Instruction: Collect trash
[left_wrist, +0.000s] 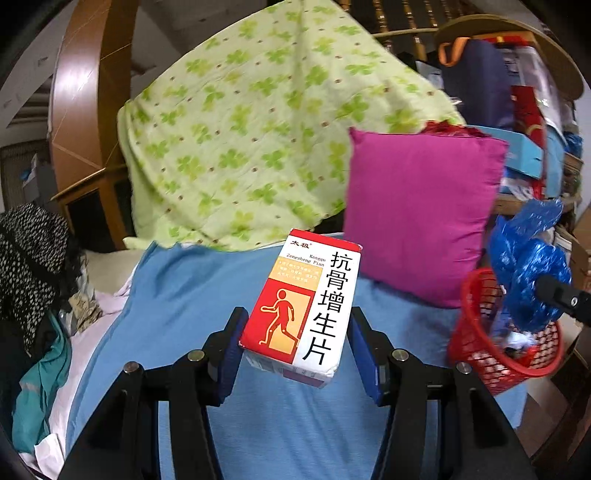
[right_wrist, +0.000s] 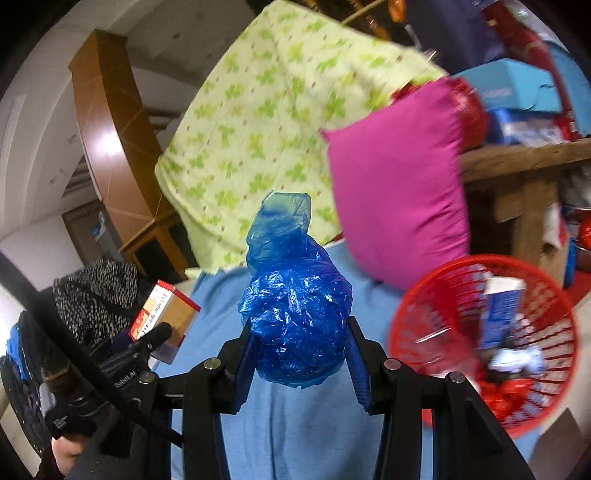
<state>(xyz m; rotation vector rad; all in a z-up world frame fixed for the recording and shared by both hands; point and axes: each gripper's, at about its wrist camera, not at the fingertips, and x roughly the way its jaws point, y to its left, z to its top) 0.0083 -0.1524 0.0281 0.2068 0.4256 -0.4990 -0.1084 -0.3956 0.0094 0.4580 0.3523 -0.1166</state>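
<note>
My left gripper (left_wrist: 297, 338) is shut on a red-and-white medicine box (left_wrist: 303, 302), held up above the blue bed sheet (left_wrist: 192, 295). A crumpled blue plastic bag (right_wrist: 295, 317) is clamped in my right gripper (right_wrist: 297, 354), also in the air over the sheet. The red mesh basket (right_wrist: 546, 317) stands to the right at the bed's edge, with a blue-and-white carton (right_wrist: 498, 314) and other trash inside. In the left wrist view the basket (left_wrist: 476, 332) and the blue bag (left_wrist: 528, 273) show at the right. The medicine box (right_wrist: 166, 317) and left gripper appear at the left of the right wrist view.
A magenta pillow (left_wrist: 421, 214) leans behind the basket, beside a green clover-print quilt (left_wrist: 251, 125). Black-and-white speckled clothing (left_wrist: 33, 258) lies heaped at the left. A cluttered wooden shelf (right_wrist: 517, 155) with boxes stands at the right. A curved wooden headboard (left_wrist: 85, 92) rises behind.
</note>
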